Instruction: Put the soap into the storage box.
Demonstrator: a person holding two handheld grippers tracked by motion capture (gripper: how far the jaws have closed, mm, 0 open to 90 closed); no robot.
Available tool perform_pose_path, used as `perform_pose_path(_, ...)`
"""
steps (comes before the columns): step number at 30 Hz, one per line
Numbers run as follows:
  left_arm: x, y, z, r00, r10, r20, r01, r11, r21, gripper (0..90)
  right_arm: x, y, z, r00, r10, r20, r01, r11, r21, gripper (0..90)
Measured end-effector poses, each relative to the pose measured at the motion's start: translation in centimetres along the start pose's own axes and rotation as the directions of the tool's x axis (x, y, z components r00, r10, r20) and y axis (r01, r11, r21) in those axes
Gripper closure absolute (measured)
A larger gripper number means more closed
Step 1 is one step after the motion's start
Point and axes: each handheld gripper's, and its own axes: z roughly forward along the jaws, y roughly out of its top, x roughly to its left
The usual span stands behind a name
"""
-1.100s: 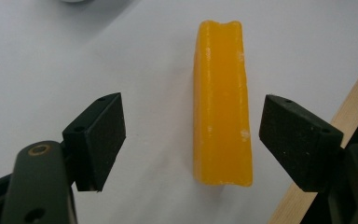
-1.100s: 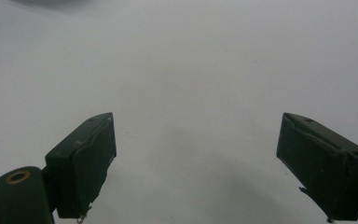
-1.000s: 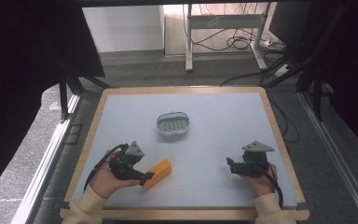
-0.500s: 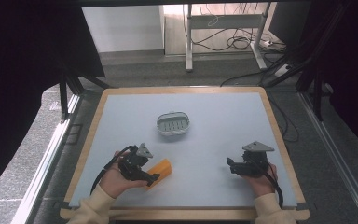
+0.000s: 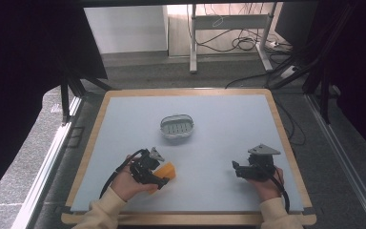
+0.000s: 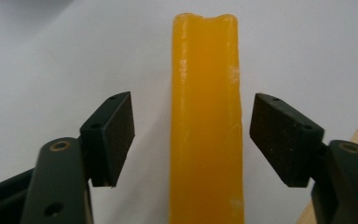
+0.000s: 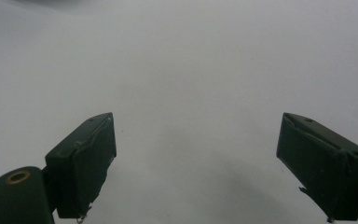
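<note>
Left tongs (image 6: 191, 140), jaws just closing, straddle the long orange waxy block (image 6: 206, 121) on the bench (image 5: 219, 138), pads not yet touching. Grasp and lift remain; right tongs (image 7: 196, 163) rest wide open, empty.

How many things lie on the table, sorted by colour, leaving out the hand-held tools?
Orange: 1, the orange bar
Grey: 1, the small grey basket
Total: 2
</note>
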Motion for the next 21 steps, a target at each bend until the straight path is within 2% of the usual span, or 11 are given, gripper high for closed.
perform_pose_path(9, -0.2, 0.1, 1.1, 0.9999, -0.01, -0.001, 0.01, 0.9992, 0.038, 38.9, 0.0, 0.0, 0.0, 1.0, 0.0, 0.006, 0.0, 1.0, -0.002, 12.1)
perform_pose_path(14, -0.3, 0.1, 1.6, 0.9999, -0.01, 0.009, 0.009, 0.9978, 0.066, 50.6, 0.0, 0.0, 0.0, 1.0, -0.002, 0.009, 0.002, 1.0, 0.002, 12.1)
perform_pose_path(17, -0.3, 0.1, 1.6, 0.9999, -0.009, -0.012, 0.01, 0.9973, 0.073, 56.9, 0.1, 0.0, 0.0, 0.9996, -0.019, 0.021, 0.019, 1.0, 0.004, 12.1)
perform_pose_path(19, -0.1, 0.1, 1.6, 0.9998, -0.015, -0.012, 0.016, 0.9972, 0.073, 60.8, 0.2, 0.0, 0.0, 0.9995, -0.023, 0.022, 0.023, 1.0, 0.005, 12.1)
perform_pose_path(21, -0.1, 0.1, 1.6, 0.9998, -0.014, -0.011, 0.015, 0.9972, 0.074, 61.1, 0.1, 0.0, -0.1, 0.9995, -0.023, 0.022, 0.022, 1.0, 0.005, 12.1)
